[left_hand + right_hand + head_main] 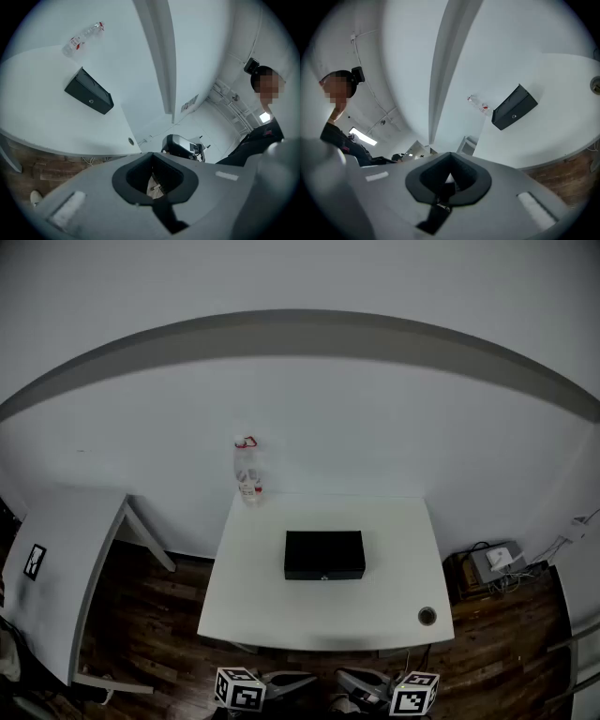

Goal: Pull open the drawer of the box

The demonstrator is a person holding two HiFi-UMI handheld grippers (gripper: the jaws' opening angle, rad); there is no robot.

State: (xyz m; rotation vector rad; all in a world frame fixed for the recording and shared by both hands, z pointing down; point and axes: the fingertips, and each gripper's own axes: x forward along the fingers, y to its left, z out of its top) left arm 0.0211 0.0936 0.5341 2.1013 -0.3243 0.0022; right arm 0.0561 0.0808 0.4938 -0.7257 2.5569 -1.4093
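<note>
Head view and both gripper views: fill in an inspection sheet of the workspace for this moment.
Surface: white table, round hole near its right front corner.
Job's things: black box mid-table; drawer shut, small knob on its front.
Clutter: clear bottle standing at the table's back edge.
Grippers: left gripper and right gripper both shut, empty, short of the table.
Cables: tangle beside a grey device on the floor, right of the table.
Surroundings: second table at left, wood floor, white wall.
</note>
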